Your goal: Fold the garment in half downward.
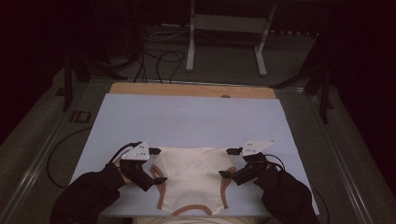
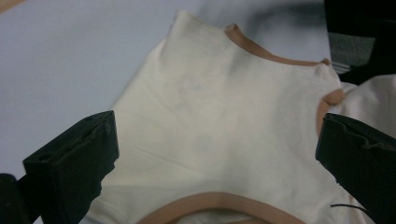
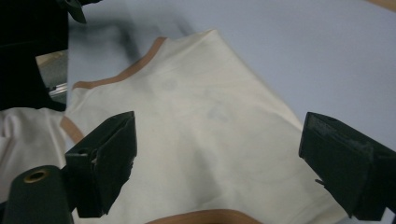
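Observation:
A cream garment (image 1: 194, 179) with tan trim lies flat on the near middle of the pale blue mat (image 1: 187, 116). My left gripper (image 1: 157, 165) is at the garment's left edge, jaws wide apart. At the right edge my right gripper (image 1: 227, 163) is spread just as wide. In the left gripper view the cloth (image 2: 210, 107) lies between and beyond the open gripper (image 2: 215, 163), nothing pinched. The right gripper view gives the same: cloth (image 3: 201, 121) under the open gripper (image 3: 219, 163). Each gripper view catches the other gripper (image 2: 359, 37) (image 3: 28, 46) across the garment.
The mat covers a wooden table whose bare far edge (image 1: 191, 89) shows. Beyond it on the floor are black cables (image 1: 159, 60) and a grey metal stand (image 1: 224, 28). The garment's lower hem reaches the table's near edge, between the person's dark sleeves (image 1: 88, 196).

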### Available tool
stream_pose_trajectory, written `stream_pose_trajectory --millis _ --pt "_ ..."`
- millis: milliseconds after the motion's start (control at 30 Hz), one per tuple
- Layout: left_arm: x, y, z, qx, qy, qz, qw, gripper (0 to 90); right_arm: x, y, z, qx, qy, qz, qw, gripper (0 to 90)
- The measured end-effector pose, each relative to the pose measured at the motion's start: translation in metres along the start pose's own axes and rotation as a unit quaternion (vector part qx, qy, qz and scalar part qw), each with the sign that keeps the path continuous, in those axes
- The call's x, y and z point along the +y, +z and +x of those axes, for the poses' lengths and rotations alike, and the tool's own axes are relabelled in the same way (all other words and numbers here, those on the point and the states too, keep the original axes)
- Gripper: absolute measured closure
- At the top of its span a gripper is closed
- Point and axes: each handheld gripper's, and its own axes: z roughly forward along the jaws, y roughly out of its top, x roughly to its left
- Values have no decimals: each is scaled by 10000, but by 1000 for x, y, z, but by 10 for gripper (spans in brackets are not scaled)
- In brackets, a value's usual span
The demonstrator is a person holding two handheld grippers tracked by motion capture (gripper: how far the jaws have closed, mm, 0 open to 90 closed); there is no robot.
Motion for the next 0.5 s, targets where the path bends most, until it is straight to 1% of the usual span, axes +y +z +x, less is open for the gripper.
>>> stream_pose_trajectory --millis 67,100,200,267,300,333,367,467,500 --pt "1 -1 3 66 -26 -34 10000 0 1 0 -3 -34 -12 -4 10000 112" --pt "1 -1 4 135 -25 -44 9999 0 2 0 -5 -52 5 -12 10000 112" --pt "1 -1 10 237 -95 -61 9997 0 3 -1 -11 -96 29 -29 9999 112" --pt "0 -1 15 272 -154 -77 9995 0 5 -1 -15 -147 39 12 9999 112" --pt "0 -1 18 333 -189 -74 9992 0 6 -1 -17 -143 48 23 9999 112" --pt "0 -1 18 333 -189 -74 9992 0 6 -1 -17 -143 48 23 9999 112" --pt "-1 -2 24 415 -224 -103 9988 0 8 -1 -23 -226 24 86 9997 112" --pt "-2 -3 34 549 -378 -184 9976 0 9 -1 -29 -268 69 123 9995 112" --pt "-3 -4 36 601 -397 -193 9972 0 9 -1 -32 -274 68 131 9995 111"
